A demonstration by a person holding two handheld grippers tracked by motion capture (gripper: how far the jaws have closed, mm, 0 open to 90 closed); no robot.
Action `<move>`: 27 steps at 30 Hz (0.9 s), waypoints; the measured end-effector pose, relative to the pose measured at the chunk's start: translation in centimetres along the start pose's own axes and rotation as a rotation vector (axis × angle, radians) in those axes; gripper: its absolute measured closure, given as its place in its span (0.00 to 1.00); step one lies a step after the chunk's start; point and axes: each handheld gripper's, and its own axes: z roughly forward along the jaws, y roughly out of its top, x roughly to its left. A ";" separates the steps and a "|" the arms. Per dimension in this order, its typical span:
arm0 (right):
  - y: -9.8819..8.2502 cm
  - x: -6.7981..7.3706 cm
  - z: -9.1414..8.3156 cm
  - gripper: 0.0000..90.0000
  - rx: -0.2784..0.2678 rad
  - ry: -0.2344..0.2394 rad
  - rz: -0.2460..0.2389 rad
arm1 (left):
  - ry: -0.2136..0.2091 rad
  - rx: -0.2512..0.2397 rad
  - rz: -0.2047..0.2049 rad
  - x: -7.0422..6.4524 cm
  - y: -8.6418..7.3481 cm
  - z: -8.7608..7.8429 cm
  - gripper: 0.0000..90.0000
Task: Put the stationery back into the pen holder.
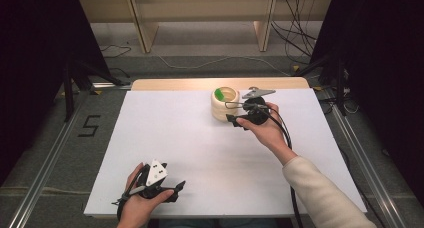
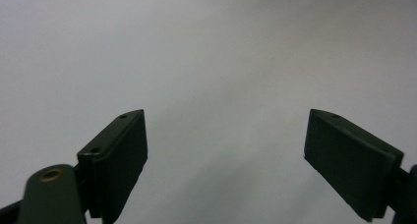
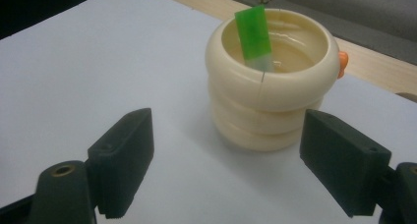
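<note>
A cream cup [image 1: 224,104], shaped like three stacked rings, stands upright on the white surface [image 1: 200,148] near its far edge, a little right of the middle. A flat green strip [image 1: 219,94] leans inside it against the rim; in the right gripper view the strip [image 3: 253,35] sticks up above the rim of the cup [image 3: 269,86], tilted, its lower end pale and resting in the hollow. A small orange bit [image 3: 342,60] pokes out from the cup's side in that view; what it is cannot be told.

The right gripper [image 1: 234,119] sits just beside the cup on its right, held by the right hand [image 1: 265,130], with its grey plate [image 1: 257,93] above and a black cable [image 1: 287,138] trailing back along the cream sleeve [image 1: 320,193]. In the right gripper view its jaws are spread wide and hold nothing; the cup stands between and beyond them, apart from both pads.

The left gripper [image 1: 175,188] rests low at the near edge of the surface, toward the left corner, in the left hand [image 1: 142,200], well apart from the cup. Its white plate [image 1: 156,173] faces up. In the left gripper view the jaws are likewise released, wide apart, with bare white surface [image 2: 211,62] between them.

Beyond the far edge a strip of wooden tabletop [image 1: 175,84] shows, then grey floor [image 1: 200,43] with loose cables [image 1: 295,33].
</note>
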 end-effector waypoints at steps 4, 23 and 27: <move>-0.5 0.1 -0.4 0.24 0.004 0.008 0.007 | 0.001 -0.001 -0.001 0.0 0.0 0.0 0.18; -3.3 0.6 -3.3 0.22 0.006 0.047 -0.001 | 0.001 -0.003 -0.006 -0.1 0.0 0.0 0.18; -4.1 0.8 -4.0 0.22 0.013 0.055 -0.003 | 0.003 -0.007 -0.011 -0.1 0.0 0.1 0.18</move>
